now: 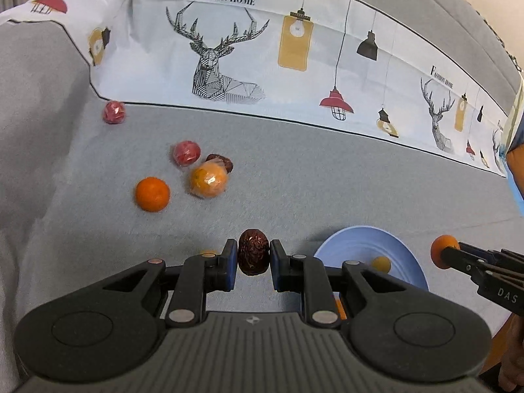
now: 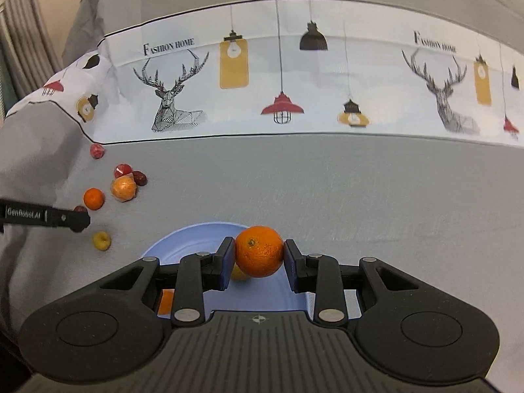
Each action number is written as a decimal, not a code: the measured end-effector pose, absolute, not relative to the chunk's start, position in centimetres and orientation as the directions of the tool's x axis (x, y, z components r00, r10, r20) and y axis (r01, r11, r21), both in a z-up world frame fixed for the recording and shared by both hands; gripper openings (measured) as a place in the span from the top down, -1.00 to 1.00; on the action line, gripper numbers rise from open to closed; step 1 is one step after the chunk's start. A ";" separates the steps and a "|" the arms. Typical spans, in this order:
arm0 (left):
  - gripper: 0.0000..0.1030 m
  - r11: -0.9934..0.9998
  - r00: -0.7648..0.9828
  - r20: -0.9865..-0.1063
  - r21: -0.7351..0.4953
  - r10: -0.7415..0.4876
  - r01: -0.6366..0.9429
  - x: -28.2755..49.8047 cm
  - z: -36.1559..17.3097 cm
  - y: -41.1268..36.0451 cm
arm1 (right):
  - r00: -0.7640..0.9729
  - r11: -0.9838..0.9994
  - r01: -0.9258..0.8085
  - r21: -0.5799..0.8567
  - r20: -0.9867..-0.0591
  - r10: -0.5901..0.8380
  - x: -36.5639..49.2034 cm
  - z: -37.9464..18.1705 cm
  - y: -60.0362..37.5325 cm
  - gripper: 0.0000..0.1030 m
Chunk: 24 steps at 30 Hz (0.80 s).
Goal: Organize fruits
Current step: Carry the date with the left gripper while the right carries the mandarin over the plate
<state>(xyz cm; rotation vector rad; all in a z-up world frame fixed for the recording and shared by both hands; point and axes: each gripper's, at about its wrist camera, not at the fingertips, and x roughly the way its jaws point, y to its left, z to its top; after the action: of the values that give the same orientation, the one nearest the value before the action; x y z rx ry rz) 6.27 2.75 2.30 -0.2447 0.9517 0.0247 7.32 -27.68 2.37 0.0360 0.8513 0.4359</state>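
Two loads held: right gripper [image 2: 259, 251] pinches orange [image 2: 259, 251] above plate [image 2: 183, 239]; left gripper [image 1: 253, 256] pinches date [image 1: 253, 256], plate at 3 o'clock.

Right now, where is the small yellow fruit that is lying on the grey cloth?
In the right wrist view the small yellow fruit lies on the grey cloth at the left, just left of the blue plate and below the left gripper.

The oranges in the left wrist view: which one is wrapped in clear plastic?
The wrapped orange, touching the dark date behind it. Its shiny film sets it apart from the bare orange and the orange in the right gripper.
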 end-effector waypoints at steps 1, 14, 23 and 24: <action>0.56 0.973 0.582 -0.808 -0.197 -0.089 -0.124 6.5 2.3 2.7 | 0.576 0.909 -0.367 0.197 -0.719 0.389 7.3 2.3 -27.7 0.35; 0.56 0.979 0.626 -0.760 -0.205 -0.174 0.023 7.1 2.3 -1.1 | 0.508 0.873 -0.443 0.202 -0.746 0.430 7.1 1.8 -27.5 0.35; 0.56 0.962 0.640 -0.727 -0.112 -0.250 0.249 6.5 2.2 -5.5 | 0.407 0.814 -0.552 0.179 -0.794 0.451 6.1 0.6 -25.6 0.35; 0.56 0.956 0.635 -0.729 -0.095 -0.256 0.277 6.3 2.0 -6.1 | 0.406 0.814 -0.553 0.176 -0.796 0.448 6.0 0.5 -25.5 0.35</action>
<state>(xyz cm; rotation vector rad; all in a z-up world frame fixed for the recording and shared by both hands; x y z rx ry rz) 6.32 -6.13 2.01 0.0272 0.8286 -0.3049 6.01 -25.50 0.53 -0.1219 0.9635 0.6336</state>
